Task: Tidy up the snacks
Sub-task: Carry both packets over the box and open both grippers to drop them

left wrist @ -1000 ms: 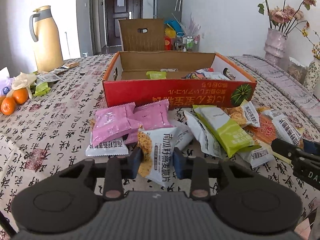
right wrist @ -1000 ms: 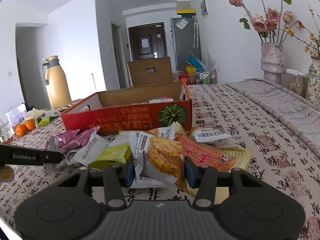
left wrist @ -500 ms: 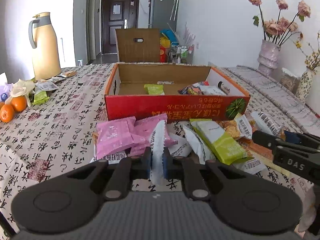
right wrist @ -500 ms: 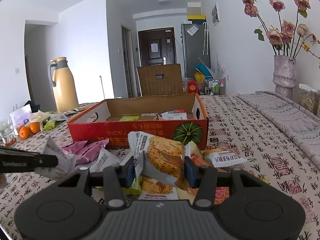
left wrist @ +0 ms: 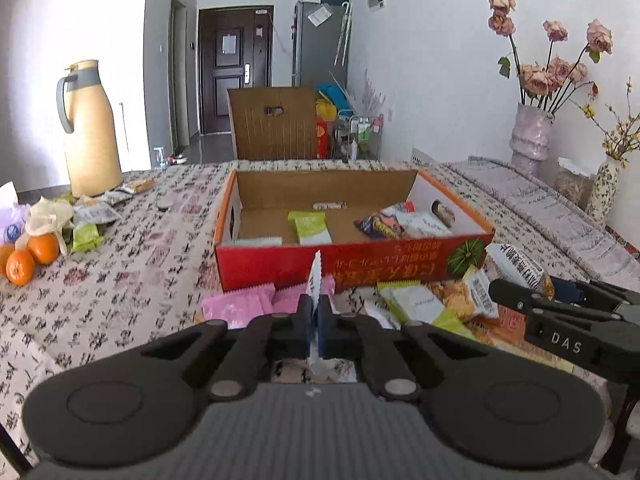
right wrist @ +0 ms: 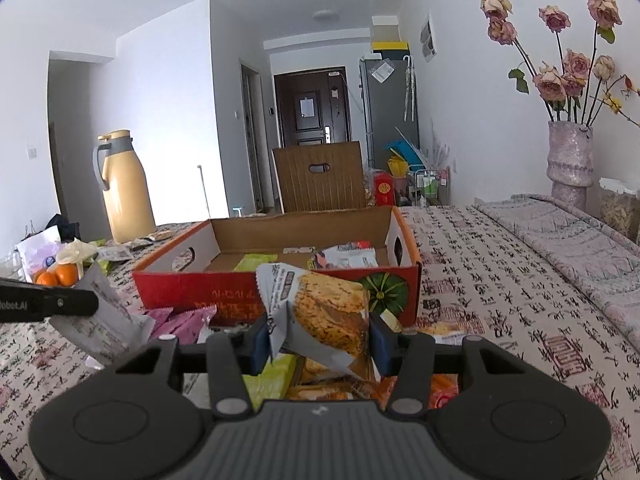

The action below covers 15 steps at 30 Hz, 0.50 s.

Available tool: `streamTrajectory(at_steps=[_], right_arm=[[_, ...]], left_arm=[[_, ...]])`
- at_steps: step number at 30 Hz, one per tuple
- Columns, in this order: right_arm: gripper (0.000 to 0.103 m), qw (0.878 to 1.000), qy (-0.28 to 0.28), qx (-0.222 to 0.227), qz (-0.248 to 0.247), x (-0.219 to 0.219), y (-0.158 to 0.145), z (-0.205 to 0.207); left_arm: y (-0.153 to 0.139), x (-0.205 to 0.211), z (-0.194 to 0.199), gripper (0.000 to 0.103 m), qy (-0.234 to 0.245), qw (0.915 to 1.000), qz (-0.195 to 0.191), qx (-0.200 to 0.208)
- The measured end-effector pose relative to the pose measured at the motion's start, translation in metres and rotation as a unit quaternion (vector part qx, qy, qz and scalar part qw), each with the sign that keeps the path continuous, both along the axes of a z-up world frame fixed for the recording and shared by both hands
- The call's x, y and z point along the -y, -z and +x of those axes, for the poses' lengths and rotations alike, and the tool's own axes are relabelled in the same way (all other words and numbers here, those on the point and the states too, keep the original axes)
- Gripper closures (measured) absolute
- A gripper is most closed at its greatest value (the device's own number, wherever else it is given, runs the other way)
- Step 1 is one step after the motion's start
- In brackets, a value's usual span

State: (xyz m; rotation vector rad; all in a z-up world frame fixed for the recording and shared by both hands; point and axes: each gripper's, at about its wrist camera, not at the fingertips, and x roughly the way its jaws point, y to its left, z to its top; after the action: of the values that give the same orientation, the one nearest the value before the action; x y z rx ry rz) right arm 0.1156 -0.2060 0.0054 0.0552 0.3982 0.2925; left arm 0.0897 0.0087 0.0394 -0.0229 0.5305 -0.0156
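An open red cardboard box (left wrist: 400, 258) (right wrist: 180, 286) stands on the table and holds a few snack packets. My left gripper (left wrist: 318, 314) is shut on a thin white packet (left wrist: 315, 276), seen edge-on, lifted above pink packets (left wrist: 236, 306). From the right wrist view that same white packet (right wrist: 100, 320) hangs at the left. My right gripper (right wrist: 320, 338) is shut on a white packet with a golden biscuit picture (right wrist: 324, 312), held just in front of the box. A loose heap of green, white and orange packets (left wrist: 432, 304) lies before the box.
A yellow thermos jug (left wrist: 90, 132) stands at the far left, with oranges (left wrist: 30, 254) and wrappers beside it. A brown chair back (left wrist: 274, 122) rises behind the box. Vases of dried roses (left wrist: 530, 136) line the right side, on a patterned tablecloth (left wrist: 132, 264).
My left gripper closed on the white packet, pinching it flat, and lifted it off the heap. My right gripper rose with its biscuit packet, and the box now sits lower in view.
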Motion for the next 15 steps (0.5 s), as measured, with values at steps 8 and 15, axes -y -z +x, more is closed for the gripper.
streamTrajectory(at_steps=[8,15], right_arm=[[0.055,1.0,0.001,0.029,0.009,-0.004,-0.02,0.021],[0.055,0.999,0.001,0.051,0.005,-0.017,-0.044,0.057]], left_arm=[[-0.028,0.004,0.022,0.099,-0.002,0.9991,0.006,0.042],[-0.045,0.004,0.057,0.099,-0.003,0.9976,0.002,0.069]])
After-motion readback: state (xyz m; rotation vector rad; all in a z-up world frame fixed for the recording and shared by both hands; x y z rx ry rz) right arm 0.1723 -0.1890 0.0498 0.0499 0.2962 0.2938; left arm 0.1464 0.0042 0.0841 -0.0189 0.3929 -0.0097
